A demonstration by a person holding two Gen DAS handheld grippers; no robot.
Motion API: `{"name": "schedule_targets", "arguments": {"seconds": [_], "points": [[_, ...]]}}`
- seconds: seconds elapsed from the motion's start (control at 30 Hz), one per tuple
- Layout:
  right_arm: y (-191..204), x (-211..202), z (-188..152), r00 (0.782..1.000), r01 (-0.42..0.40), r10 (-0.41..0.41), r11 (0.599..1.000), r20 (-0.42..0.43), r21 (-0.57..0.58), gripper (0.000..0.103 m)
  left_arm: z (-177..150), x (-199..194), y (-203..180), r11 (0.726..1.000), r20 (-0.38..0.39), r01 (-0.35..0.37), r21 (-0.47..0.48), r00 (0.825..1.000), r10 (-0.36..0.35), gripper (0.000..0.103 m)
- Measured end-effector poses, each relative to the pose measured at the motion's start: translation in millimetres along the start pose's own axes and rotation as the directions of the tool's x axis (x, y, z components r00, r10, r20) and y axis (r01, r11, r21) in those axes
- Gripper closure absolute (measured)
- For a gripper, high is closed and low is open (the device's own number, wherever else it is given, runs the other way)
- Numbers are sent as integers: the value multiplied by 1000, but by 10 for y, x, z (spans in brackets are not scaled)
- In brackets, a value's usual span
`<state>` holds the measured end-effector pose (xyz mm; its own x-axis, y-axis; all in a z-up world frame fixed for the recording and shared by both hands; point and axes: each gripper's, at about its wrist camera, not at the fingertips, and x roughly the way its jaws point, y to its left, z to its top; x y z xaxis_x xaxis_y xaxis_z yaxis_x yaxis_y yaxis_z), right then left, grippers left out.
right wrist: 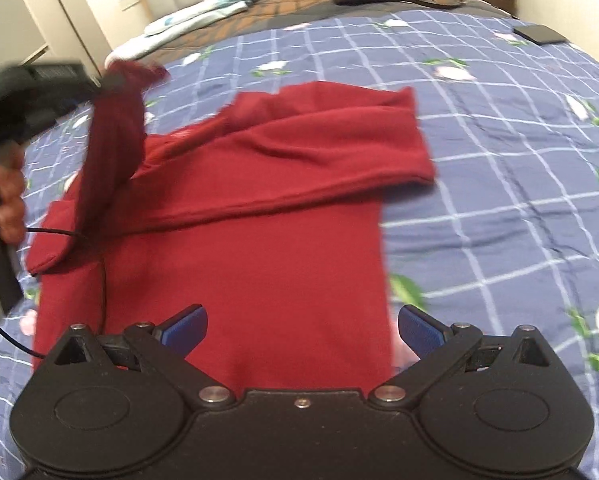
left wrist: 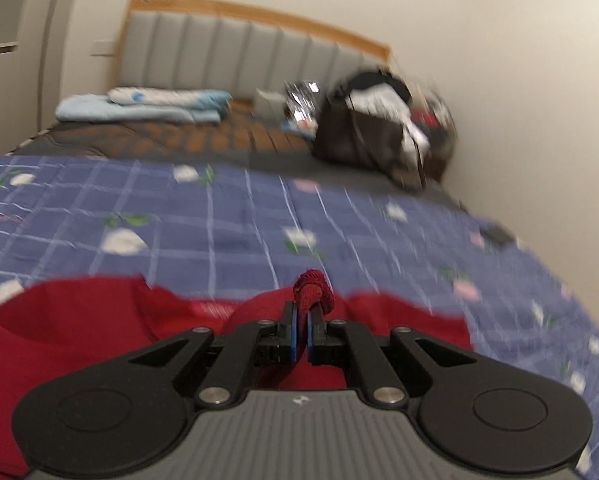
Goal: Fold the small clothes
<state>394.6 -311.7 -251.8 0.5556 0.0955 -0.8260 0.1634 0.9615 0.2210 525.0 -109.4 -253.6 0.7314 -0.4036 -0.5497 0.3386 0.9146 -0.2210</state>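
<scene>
Red sweater (right wrist: 235, 264) lies flat mid-bed (right wrist: 499, 128), long axis toward headboard. Left gripper (left wrist: 302, 320) jaws clamped on lifted sleeve cuff (left wrist: 314, 286); right gripper (right wrist: 302, 330) jaws wide open, empty. Hem hidden, left side blurred.

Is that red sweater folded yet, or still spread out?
Partly folded. One sleeve lies across the red sweater; the left gripper holds the other sleeve's cuff lifted.

A dark red sweater (right wrist: 227, 248) lies flat on the bed, one sleeve (right wrist: 111, 144) lifted.
</scene>
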Motion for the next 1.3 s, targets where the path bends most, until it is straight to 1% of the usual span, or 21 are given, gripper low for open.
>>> {"name": "schedule_targets", "arguments": {"seconds": [0.07,0.2,0.27,0.33,0.37,0.4,0.43,0.6,0.67,0.73,0.8,0.87,0.93,1.0,1.03,1.07,1.13,1.2,1.23,1.27,1.3], "points": [[-117,-16,-33,1000,9,-9,1000,-5,9,1,-86,69,-52,1000,-40,14,4,999,-14,99],[-281,-3,-56,1000,13,-13,1000,-17,25,1,-75,49,-38,999,-133,50,-18,990,-52,97],[-318,18,-38,1000,9,-8,999,-19,30,1,-51,49,12,997,-153,72,-34,985,-76,87],[-325,35,-14,1000,2,-1,1000,-15,28,1,-36,25,55,994,-167,89,-57,981,-98,61],[-319,42,2,1000,-1,2,1000,-13,26,1,-32,9,82,993,-168,90,-70,981,-101,54],[-311,48,19,1000,-5,5,1000,-12,23,1,-30,-22,110,993,-165,89,-82,981,-101,42],[-303,62,40,1000,-10,10,1000,-9,20,1,-21,-52,136,992,-163,86,-94,981,-101,34],[-225,150,179,999,-31,31,1000,8,0,1,2,-283,361,985,-152,47,-165,986,-72,13],[-181,198,267,998,-59,58,998,20,3,2,-11,-422,505,983,-141,-7,-184,990,-19,8],[-116,257,371,995,-90,90,996,34,1,2,-40,-581,702,973,-133,-83,-216,990,55,3],[-32,323,481,991,-124,124,992,48,-4,3,-88,-761,965,946,-136,-180,-271,980,148,2],[85,423,598,986,-159,160,987,54,-18,6,-165,-932,1256,903,-150,-279,-327,959,243,1],[227,553,706,980,-192,194,981,46,-35,12,-267,-1090,1583,845,-174,-370,-386,929,327,1],[382,693,798,975,-217,219,975,40,-57,16,-359,-1213,1921,783,-210,-435,-444,900,381,1],[449,755,835,974,-222,225,972,35,-70,20,-398,-1259,2077,756,-218,-455,-470,890,400,1],[520,825,875,974,-222,225,972,31,-84,23,-436,-1287,2211,738,-218,-462,-492,886,409,1],[624,940,941,975,-217,221,971,28,-99,30,-488,-1298,2485,707,-226,-459,-538,887,404,3],[697,1049,1008,976,-214,217,972,27,-97,34,-517,-1249,2683,690,-229,-427,-585,903,364,7],[702,1095,1026,977,-210,213,974,24,-91,39,-520,-1211,2758,686,-226,-404,-605,913,338,11],[707,1139,1045,978,-205,207,975,21,-83,42,-523,-1173,2802,690,-221,-381,-615,924,313,13],[723,1170,1050,979,-199,201,977,19,-77,48,-517,-1127,2836,701,-216,-354,-619,935,281,20]]}}
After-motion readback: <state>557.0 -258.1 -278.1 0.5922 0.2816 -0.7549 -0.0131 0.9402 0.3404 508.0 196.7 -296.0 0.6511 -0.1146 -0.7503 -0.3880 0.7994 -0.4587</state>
